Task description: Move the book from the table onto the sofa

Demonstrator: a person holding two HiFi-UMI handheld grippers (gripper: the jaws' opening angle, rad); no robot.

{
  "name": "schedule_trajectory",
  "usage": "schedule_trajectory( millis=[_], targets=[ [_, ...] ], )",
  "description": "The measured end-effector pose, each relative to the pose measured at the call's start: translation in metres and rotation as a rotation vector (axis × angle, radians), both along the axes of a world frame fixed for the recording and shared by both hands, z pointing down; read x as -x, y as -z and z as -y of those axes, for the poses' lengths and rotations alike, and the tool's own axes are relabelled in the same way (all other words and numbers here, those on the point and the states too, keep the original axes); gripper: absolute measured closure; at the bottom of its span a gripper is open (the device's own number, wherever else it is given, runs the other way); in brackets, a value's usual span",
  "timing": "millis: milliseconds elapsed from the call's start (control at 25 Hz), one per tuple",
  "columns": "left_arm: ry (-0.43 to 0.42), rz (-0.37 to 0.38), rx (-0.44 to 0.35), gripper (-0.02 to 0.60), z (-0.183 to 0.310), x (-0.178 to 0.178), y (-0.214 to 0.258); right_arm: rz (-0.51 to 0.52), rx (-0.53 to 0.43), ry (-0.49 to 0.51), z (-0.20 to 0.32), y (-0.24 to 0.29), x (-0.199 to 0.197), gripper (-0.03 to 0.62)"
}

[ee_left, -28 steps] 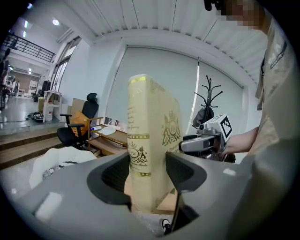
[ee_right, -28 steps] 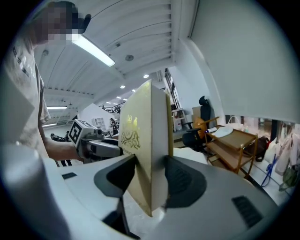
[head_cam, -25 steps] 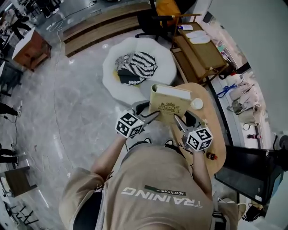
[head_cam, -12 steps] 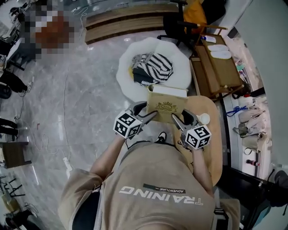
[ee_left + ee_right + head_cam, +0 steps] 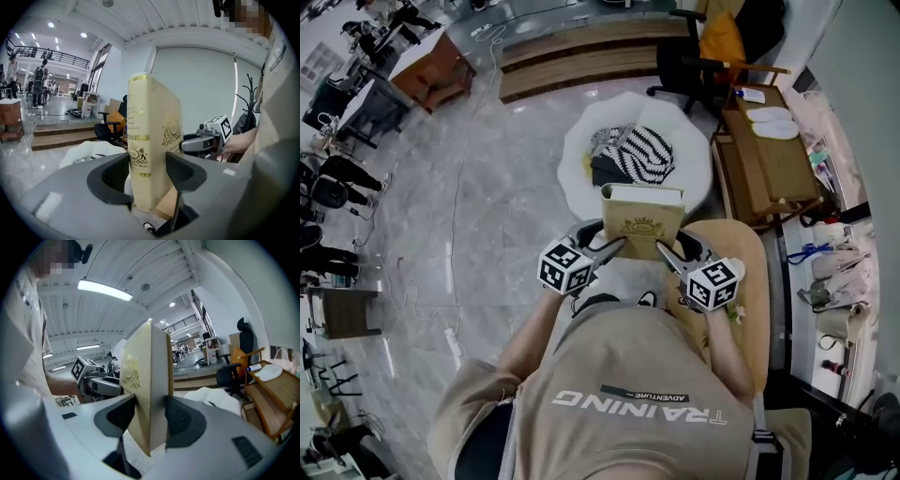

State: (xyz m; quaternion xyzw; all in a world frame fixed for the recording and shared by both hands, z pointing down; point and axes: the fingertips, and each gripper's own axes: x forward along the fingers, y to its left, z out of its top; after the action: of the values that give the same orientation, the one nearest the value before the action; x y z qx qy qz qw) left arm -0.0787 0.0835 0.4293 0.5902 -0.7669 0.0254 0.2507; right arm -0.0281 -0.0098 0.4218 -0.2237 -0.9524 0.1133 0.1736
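**A:** Where was the book (image 5: 642, 223)?

**B:** It was held upright in the air, just ahead of the person (image 5: 628, 394). The left gripper (image 5: 609, 247) had its jaws pinched on the covers at the spine edge. The right gripper (image 5: 668, 253) pinched the covers the same way at the page edge.

**A:** And the table?

**B:** The oval wooden table (image 5: 754, 281) lay at the person's right, below the right gripper. The book was off it.

**A:** Was anything in the sofa?

**B:** Yes. The round white sofa (image 5: 574, 167) lay just beyond the book, with a black-and-white striped cloth (image 5: 639, 153) bunched in its hollow. In the head view, the book's top edge overlapped the sofa's near rim.

**A:** What stood further out?

**B:** A wooden rack (image 5: 769, 164) stood close on the sofa's right. Behind the sofa was a black office chair (image 5: 686, 58) with an orange cushion. Long wooden steps (image 5: 581, 52) crossed the grey marble floor (image 5: 487, 206) beyond that.
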Motion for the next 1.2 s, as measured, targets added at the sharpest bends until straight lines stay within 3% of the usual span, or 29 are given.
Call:
schedule_trajectory(
  millis=[400,1200],
  targets=[
    [0.047,-0.032,0.014,0.334,0.015,0.018,-0.011,-0.029,0.049,0.029,0.018,-0.012,0.022,0.390],
    [0.061,-0.049,-0.047,0.334,-0.040,0.154,-0.018,-0.053,0.008,0.031,-0.037,-0.011,0.160,0.391]
  ],
)
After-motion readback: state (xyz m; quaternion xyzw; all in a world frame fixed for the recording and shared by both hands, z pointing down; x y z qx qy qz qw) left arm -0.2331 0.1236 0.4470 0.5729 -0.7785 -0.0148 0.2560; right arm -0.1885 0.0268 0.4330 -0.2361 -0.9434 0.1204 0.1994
